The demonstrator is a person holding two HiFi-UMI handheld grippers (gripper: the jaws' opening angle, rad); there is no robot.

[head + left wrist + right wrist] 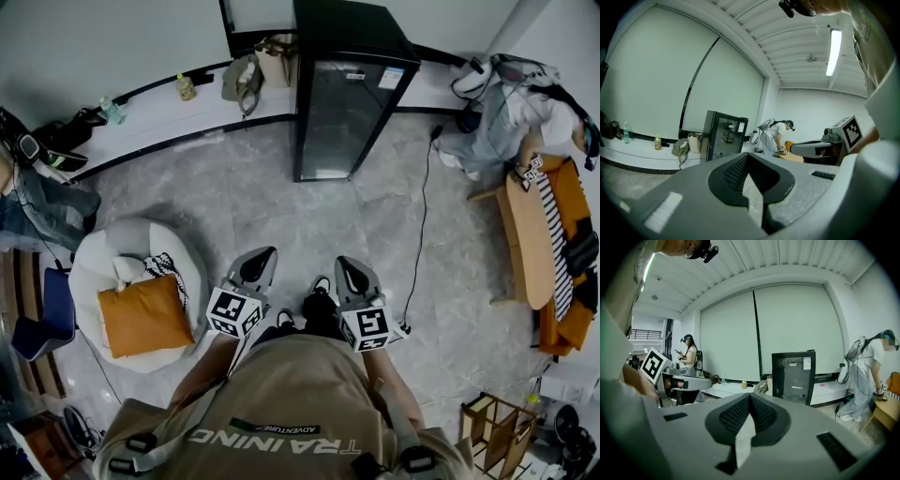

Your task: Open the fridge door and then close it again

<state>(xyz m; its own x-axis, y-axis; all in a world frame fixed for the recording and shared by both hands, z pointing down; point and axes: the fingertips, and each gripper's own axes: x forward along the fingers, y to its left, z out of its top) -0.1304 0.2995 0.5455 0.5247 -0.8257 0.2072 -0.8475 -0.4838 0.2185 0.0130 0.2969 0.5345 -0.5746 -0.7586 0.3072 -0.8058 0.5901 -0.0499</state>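
The fridge (342,94) stands at the far edge of the floor (281,206), against the low white ledge (187,117). Its glass door is shut and it is well apart from both grippers, so the step in hand looks to be the approach. To do that well, walk up square to the door and find the handle or door edge first; from here I cannot tell which side it opens on. Choose one gripper and part its jaws before reaching. The left gripper (261,255) and the right gripper (347,265) are held low, near the person's body. In each gripper view the jaws appear closed tip to tip, with nothing between them and touching nothing.
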